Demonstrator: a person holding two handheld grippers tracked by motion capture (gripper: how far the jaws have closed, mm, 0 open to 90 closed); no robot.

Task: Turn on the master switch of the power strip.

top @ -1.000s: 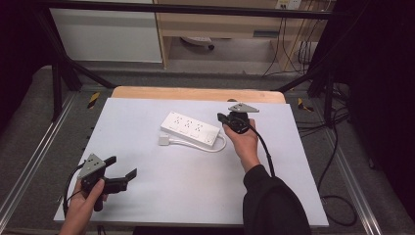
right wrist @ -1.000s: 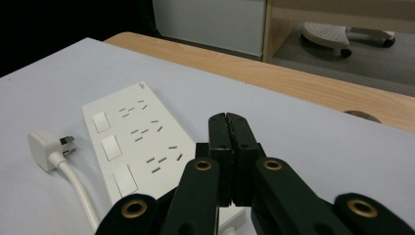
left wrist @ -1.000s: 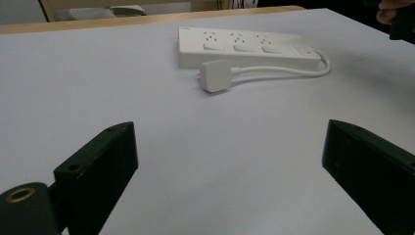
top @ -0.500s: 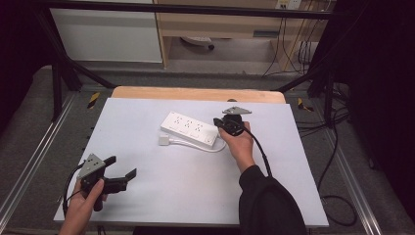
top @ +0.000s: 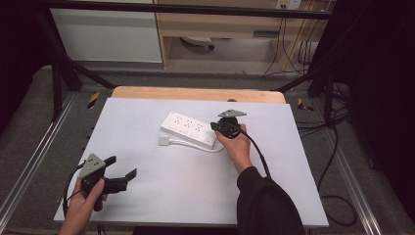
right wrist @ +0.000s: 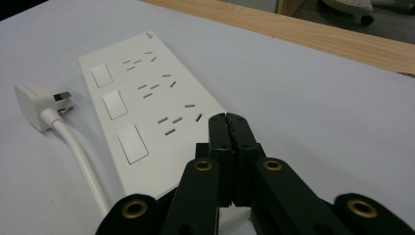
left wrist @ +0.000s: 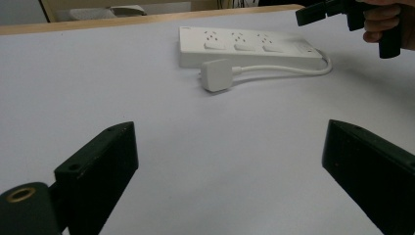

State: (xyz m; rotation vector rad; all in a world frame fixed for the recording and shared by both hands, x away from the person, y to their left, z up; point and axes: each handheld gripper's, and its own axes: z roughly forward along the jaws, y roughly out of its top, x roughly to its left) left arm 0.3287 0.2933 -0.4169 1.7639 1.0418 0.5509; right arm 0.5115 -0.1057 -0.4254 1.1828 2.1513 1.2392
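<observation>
Two grippers: right gripper [right wrist: 229, 122] jaws closed, empty, over the strip's [right wrist: 142, 115] near end; left gripper [top: 120, 174] open, well apart.

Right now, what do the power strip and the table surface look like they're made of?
Power strip: looks like hard white plastic with a smooth satin finish, judging by its moulded slots and flush rocker switches. Table: a matt pale sheet, possibly laminate or paper, over wood, going by the bare grained wooden edge at the far side.

overhead view, two low claw views, shared power strip [top: 189, 129]
</observation>
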